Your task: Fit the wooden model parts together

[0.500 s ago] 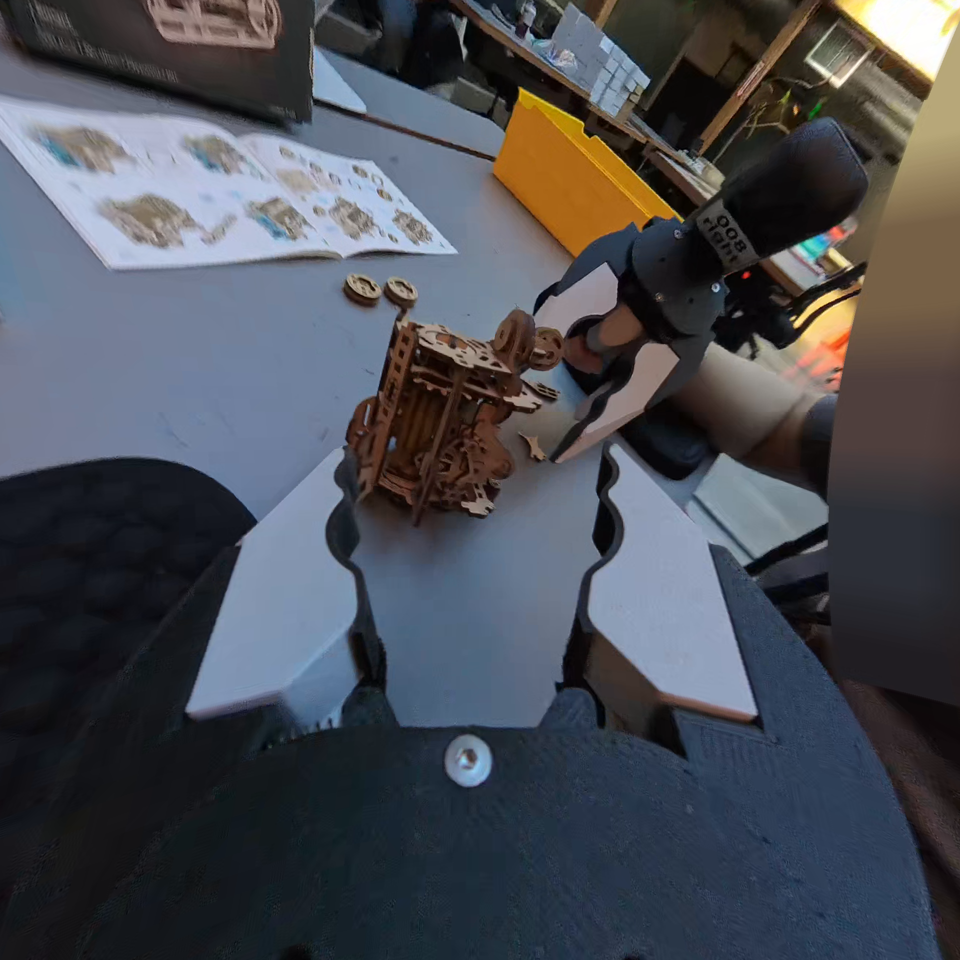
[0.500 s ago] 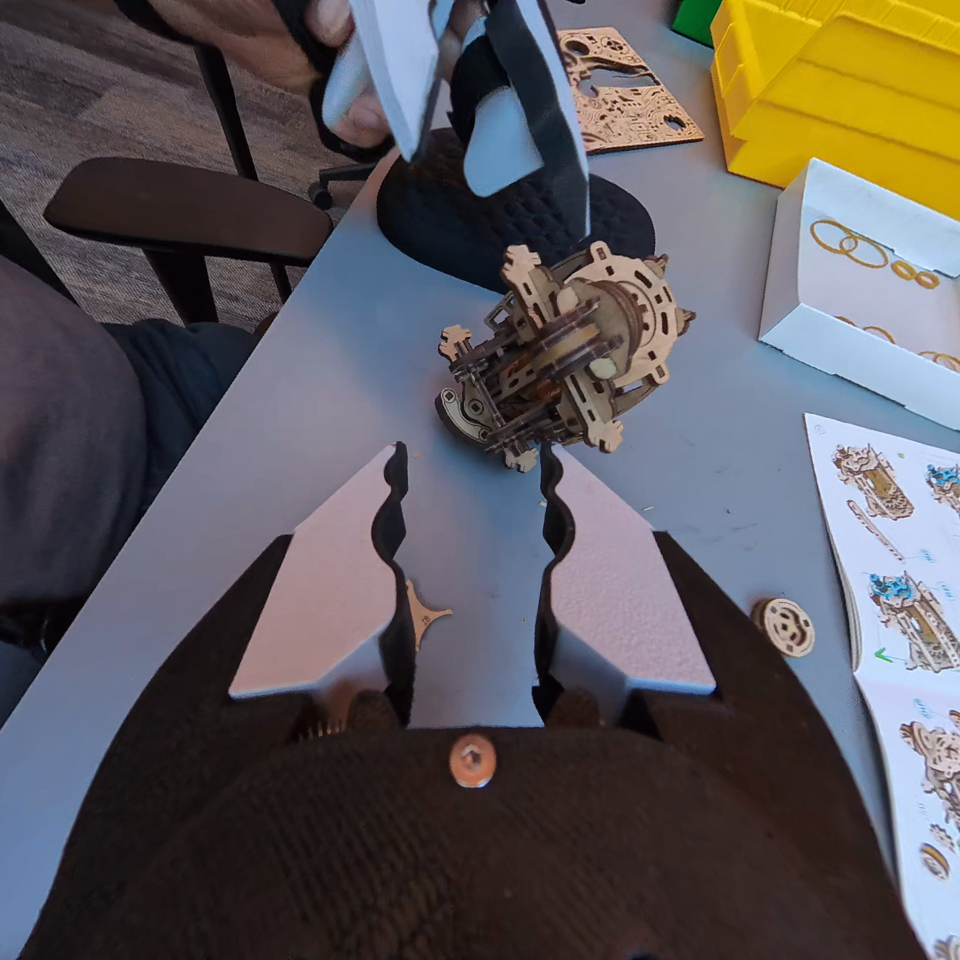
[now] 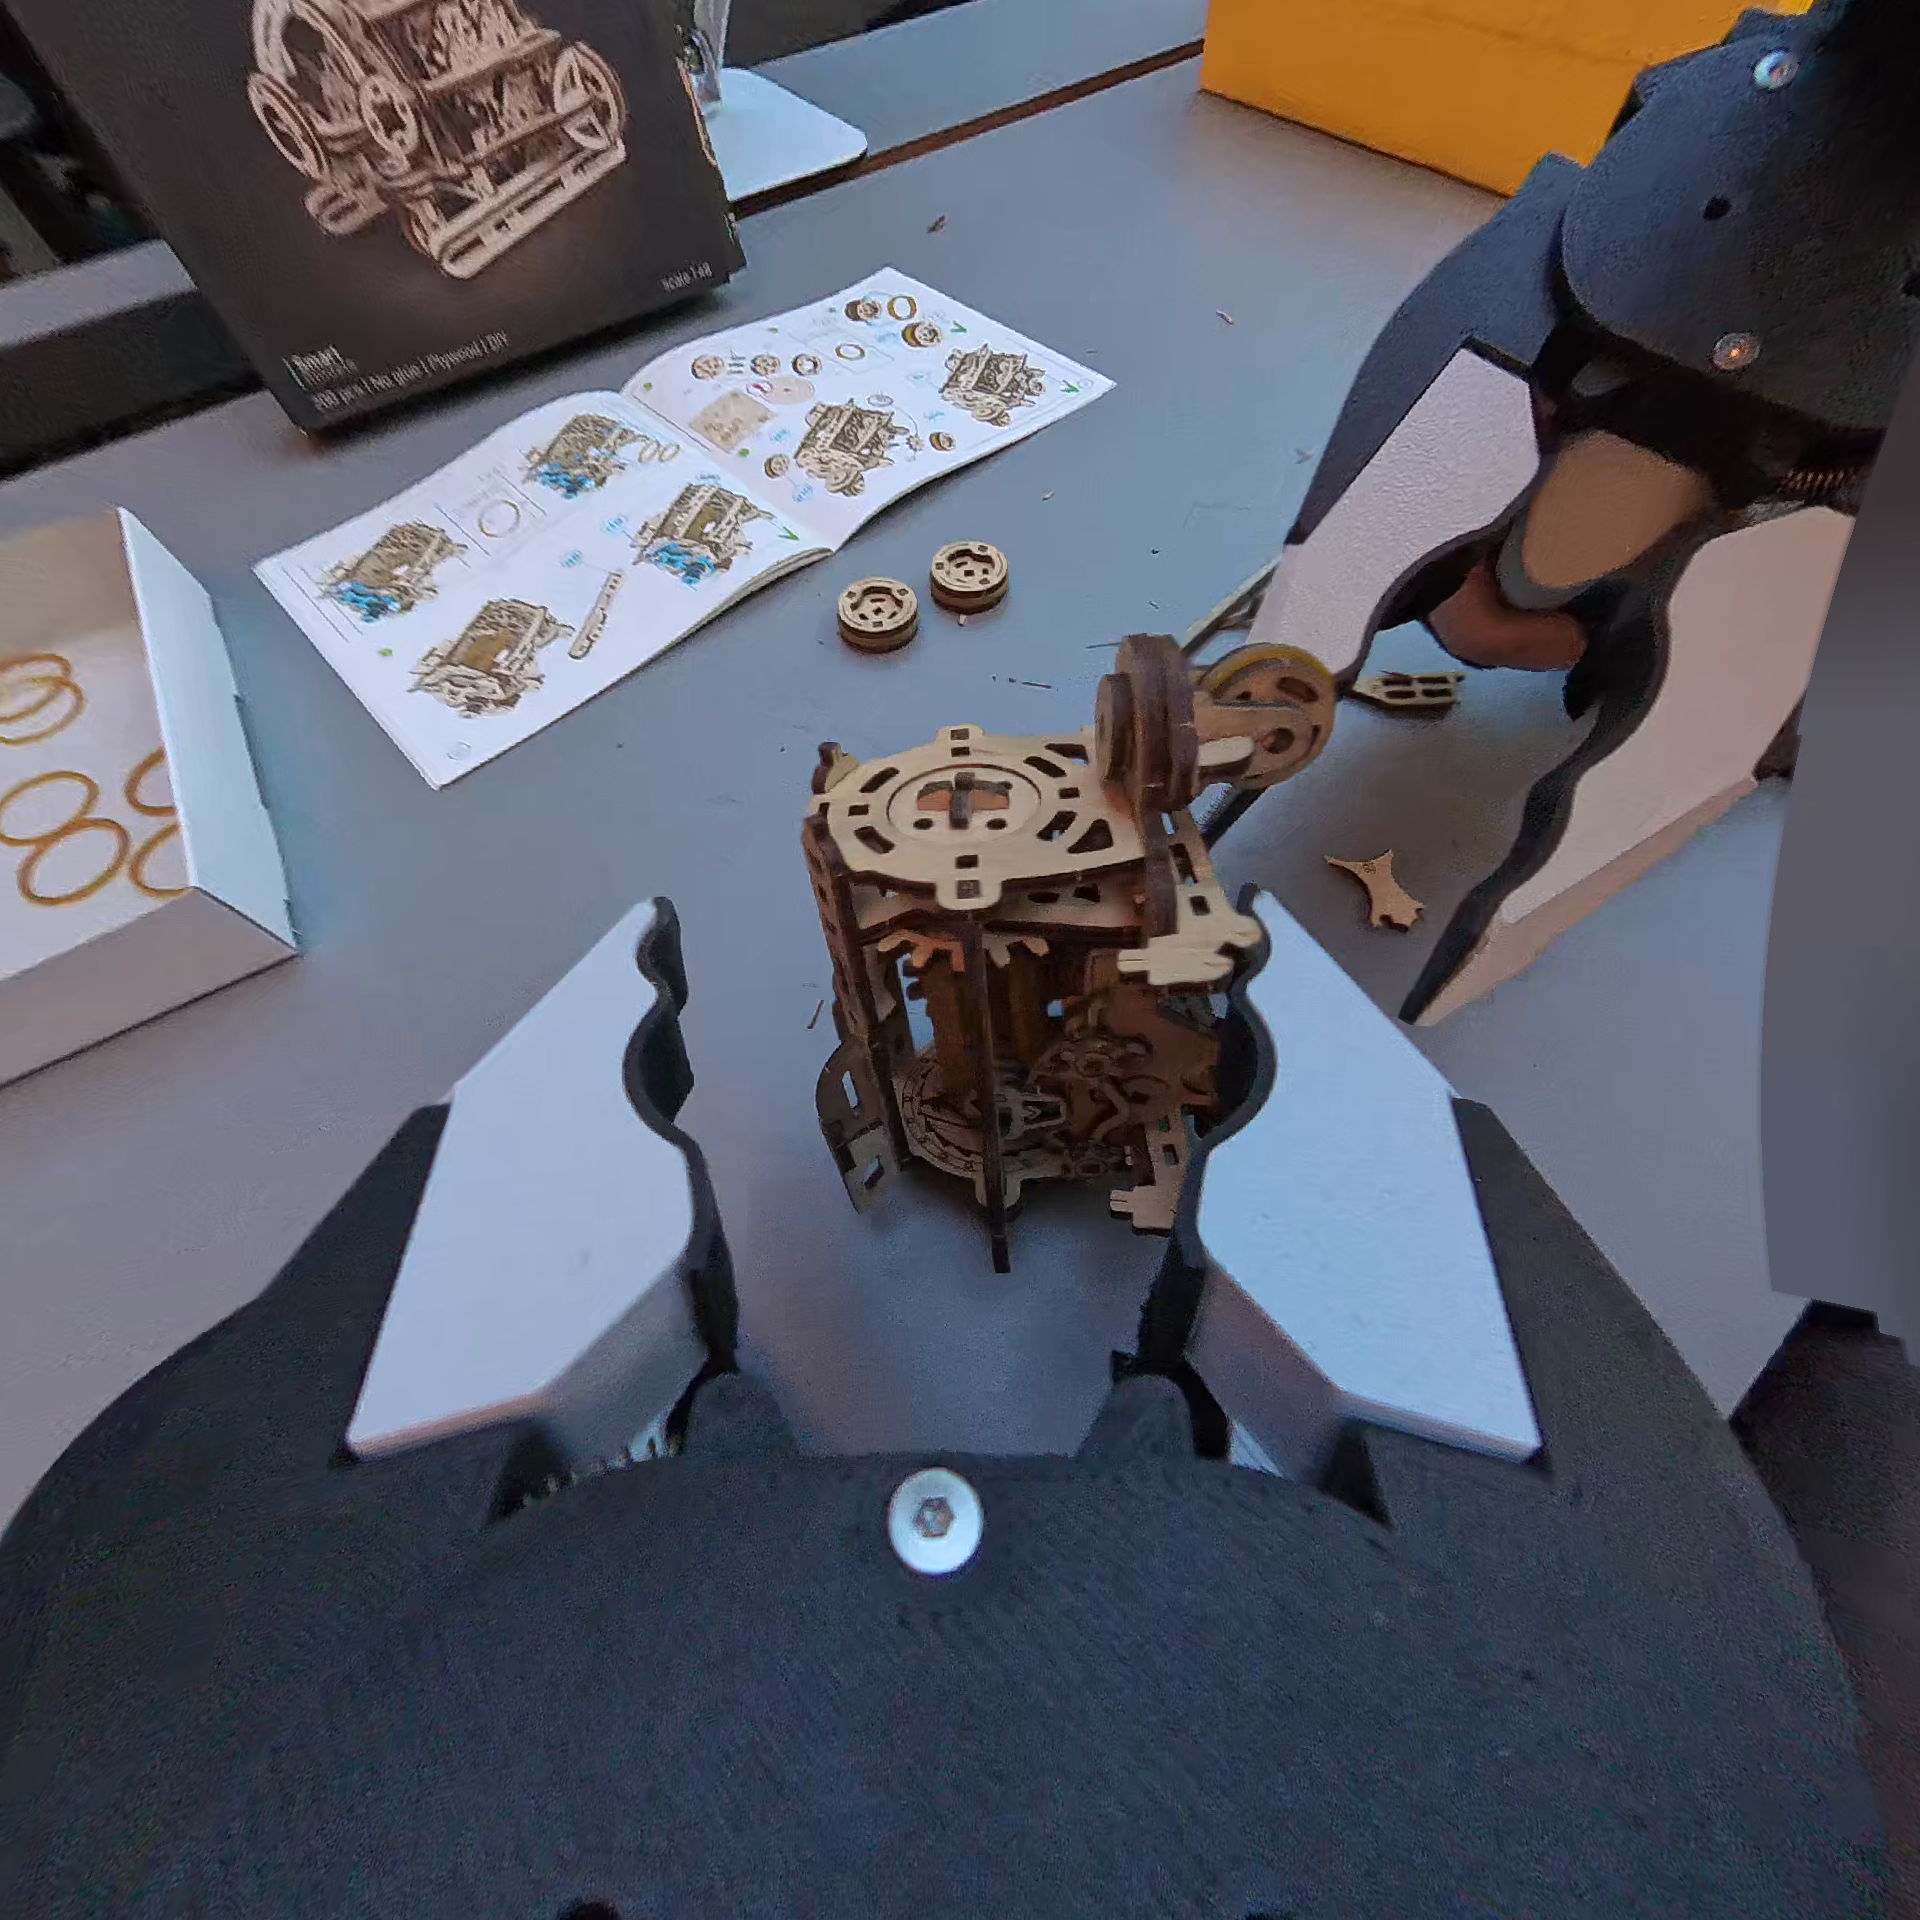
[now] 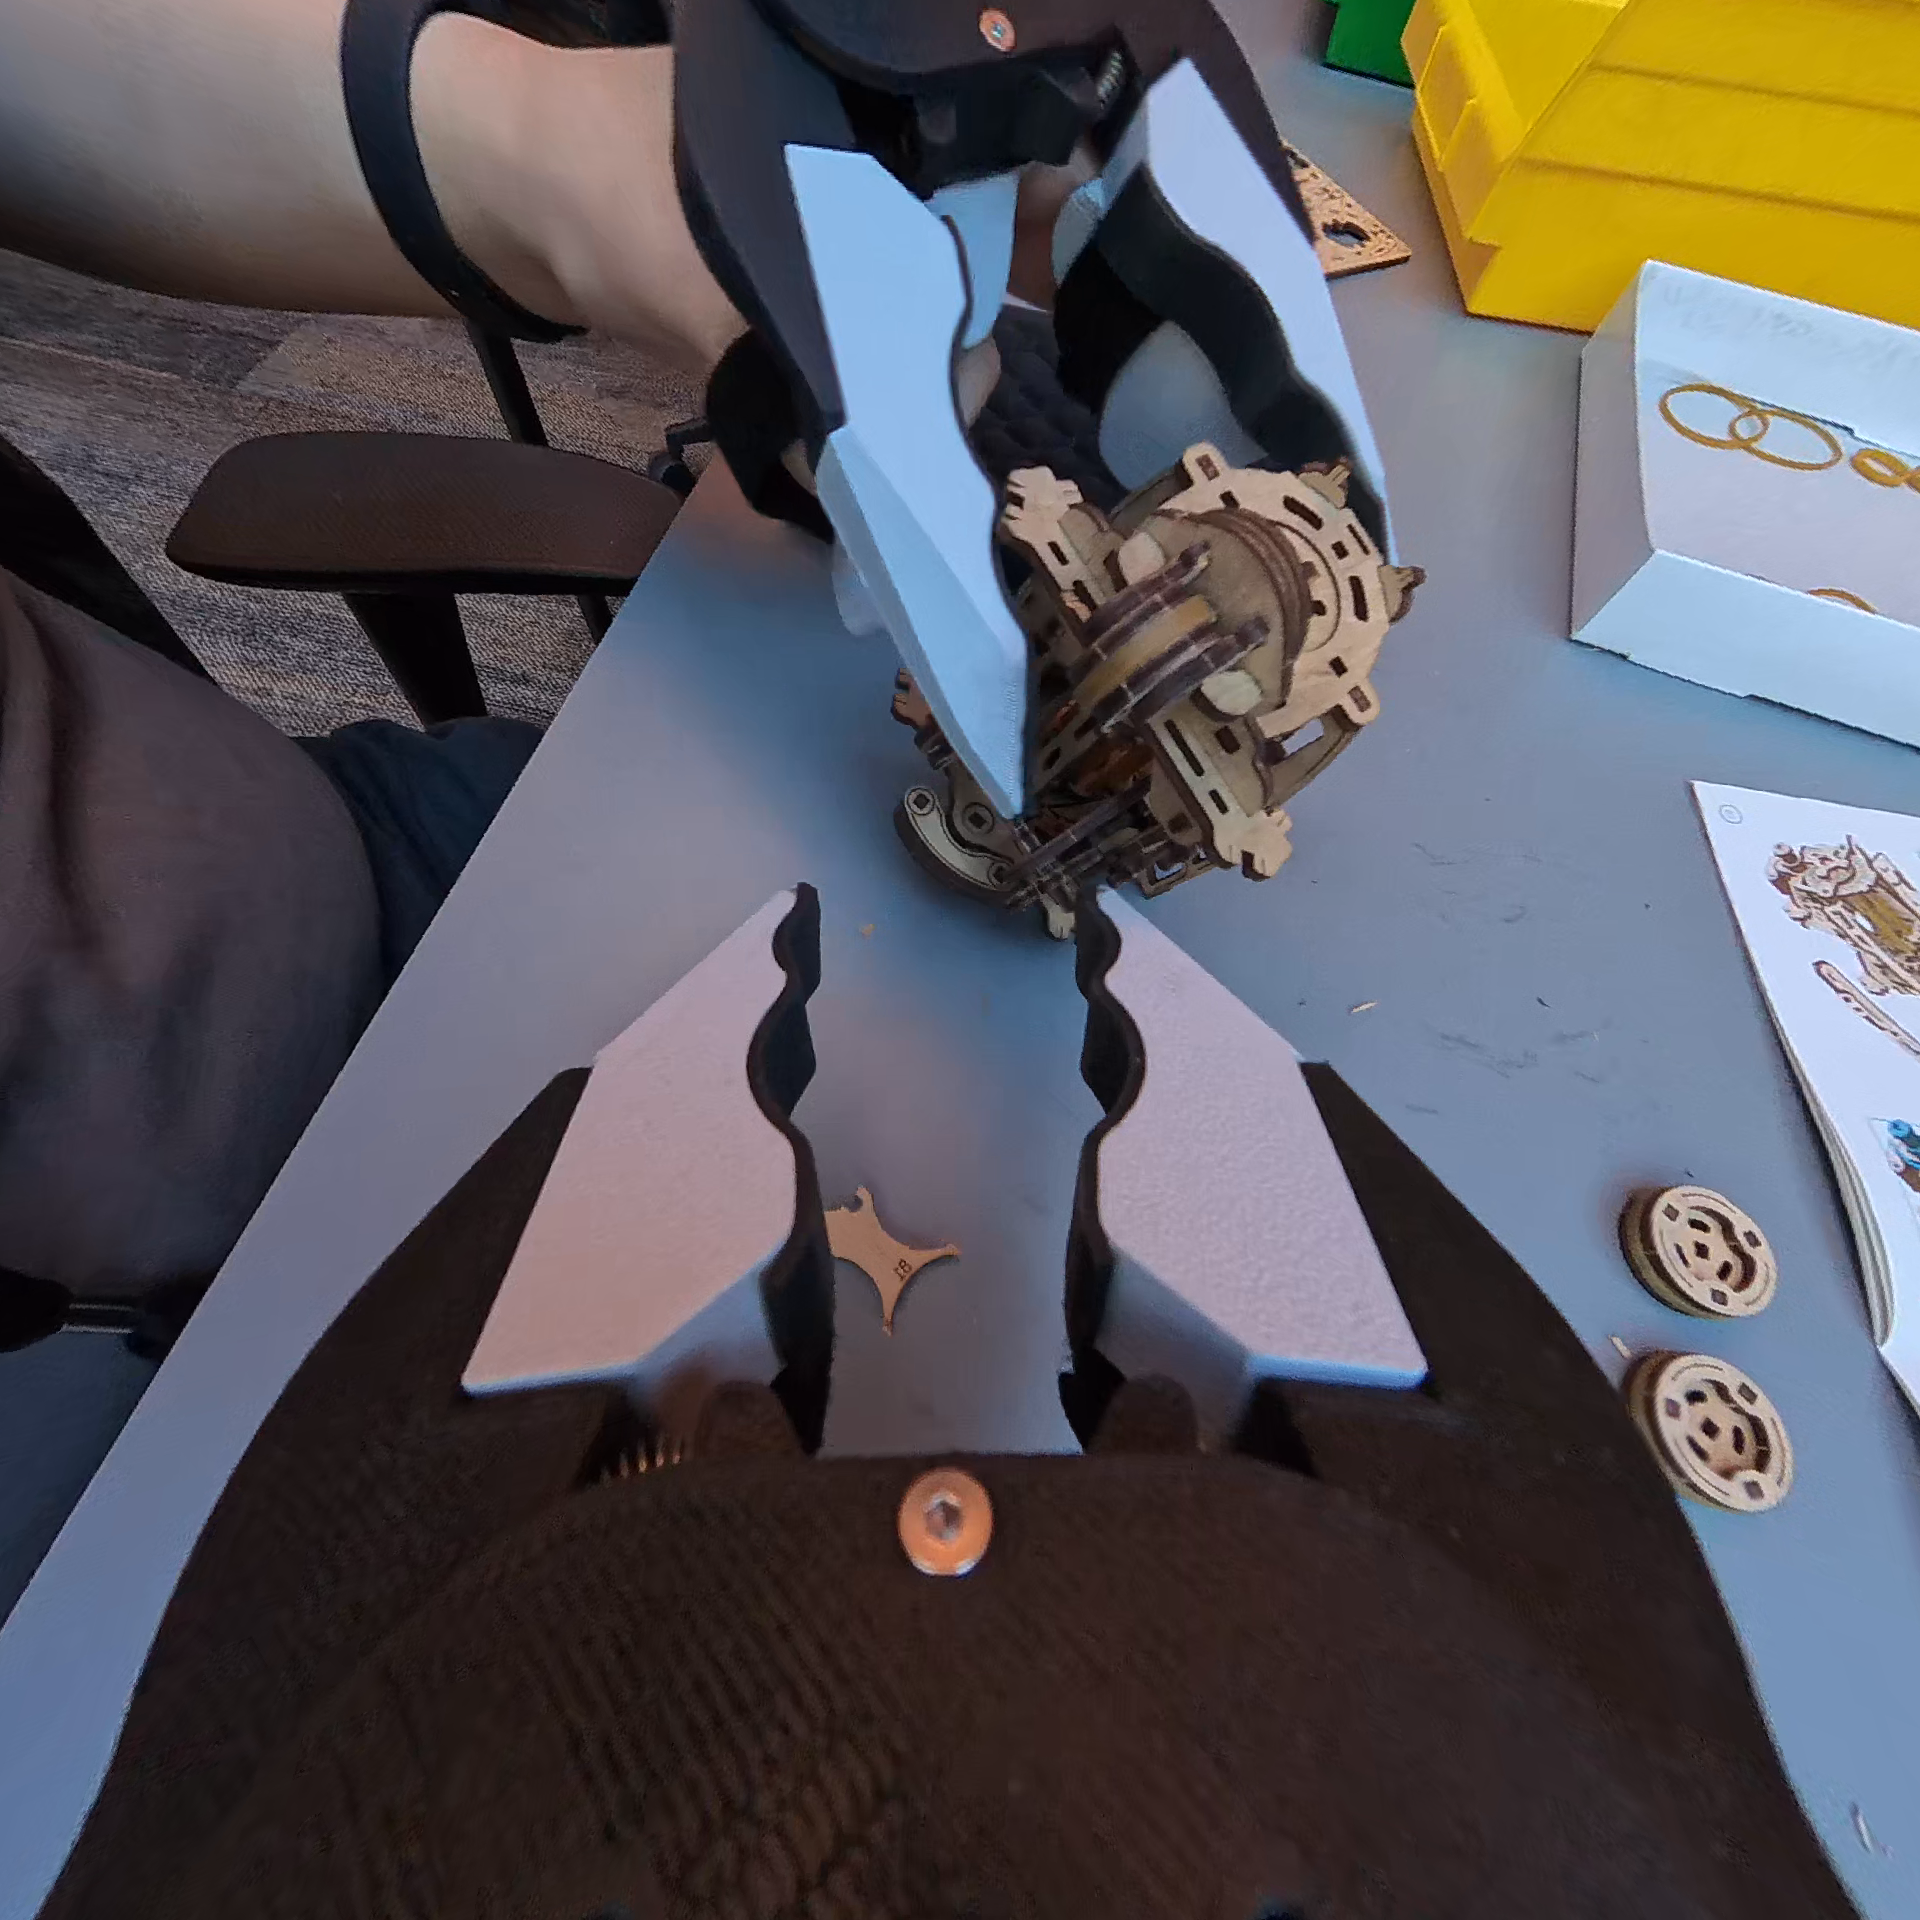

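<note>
The wooden model [image 3: 1023,977] stands on the grey surface [image 3: 582,935] between the two fingers of the left hand-held gripper [image 3: 956,966], which is spread wide around it. Its right finger [image 3: 1340,1164] lies against the model's side, while the left finger [image 3: 551,1174] stands clear with a gap, so nothing is clamped. The model is a tall cage of laser-cut plywood with a round slotted plate on top and small wheels sticking out at the upper far corner.

In the right wrist view the right hand-held gripper [image 4: 945,925] is also open and empty, its fingertips just short of the model [image 4: 1174,707]. A small four-pointed wooden piece [image 4: 888,1262] lies on the surface between its fingers.

Two wooden discs [image 3: 923,595] lie side by side beyond the model, near an open instruction booklet [image 3: 665,499]. Behind the booklet stands a dark box [image 3: 416,197] bearing a picture of the model. A white tray [image 3: 218,790] holding thin rings sits at the left edge of the left wrist view. Yellow bins [image 4: 1662,145] stand at the far right of the surface in the right wrist view.
</note>
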A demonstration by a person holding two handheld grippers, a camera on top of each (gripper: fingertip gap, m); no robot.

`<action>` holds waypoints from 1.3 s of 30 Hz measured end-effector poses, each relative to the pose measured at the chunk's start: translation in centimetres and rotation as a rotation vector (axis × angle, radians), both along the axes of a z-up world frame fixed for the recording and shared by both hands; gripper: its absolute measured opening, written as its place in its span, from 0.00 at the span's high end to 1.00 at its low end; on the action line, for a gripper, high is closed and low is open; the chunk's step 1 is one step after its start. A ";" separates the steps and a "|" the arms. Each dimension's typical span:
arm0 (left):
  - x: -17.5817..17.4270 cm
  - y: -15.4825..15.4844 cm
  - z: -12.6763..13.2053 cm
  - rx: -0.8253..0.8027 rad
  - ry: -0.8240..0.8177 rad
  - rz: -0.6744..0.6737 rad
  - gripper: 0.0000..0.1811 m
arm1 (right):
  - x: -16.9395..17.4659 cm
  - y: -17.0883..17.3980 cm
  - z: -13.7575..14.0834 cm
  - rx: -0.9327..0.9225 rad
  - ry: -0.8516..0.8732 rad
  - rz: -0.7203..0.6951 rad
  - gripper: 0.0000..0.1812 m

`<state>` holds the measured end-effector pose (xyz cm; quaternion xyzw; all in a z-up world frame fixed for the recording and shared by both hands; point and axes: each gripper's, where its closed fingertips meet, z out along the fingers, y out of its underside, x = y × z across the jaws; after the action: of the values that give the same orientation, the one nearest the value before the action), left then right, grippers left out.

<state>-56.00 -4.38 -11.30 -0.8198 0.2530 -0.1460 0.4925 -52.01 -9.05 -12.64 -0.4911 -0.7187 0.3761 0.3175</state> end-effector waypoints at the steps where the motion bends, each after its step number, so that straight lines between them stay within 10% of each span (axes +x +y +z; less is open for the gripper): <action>1: 0.1 0.1 -0.1 -0.017 -0.020 -0.012 0.44 | 0.0 -0.1 -0.1 0.000 -0.002 0.005 0.73; 7: 1.6 -0.2 -1.0 -0.098 -0.061 -0.144 0.62 | 0.0 -0.1 -0.6 0.011 -0.018 0.006 0.74; 19: 1.0 -0.9 0.3 -0.016 -0.105 -0.111 0.63 | -0.7 -0.4 1.6 -0.227 0.064 -0.095 0.72; 39: 2.8 -1.7 6.5 0.233 -0.340 -0.037 0.63 | 0.0 0.3 7.1 0.249 0.330 -0.130 0.91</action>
<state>-53.16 -6.07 -4.77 -0.7159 0.1966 -0.2610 0.6170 -52.01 -8.80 -5.53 -0.4250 -0.6648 0.3384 0.5128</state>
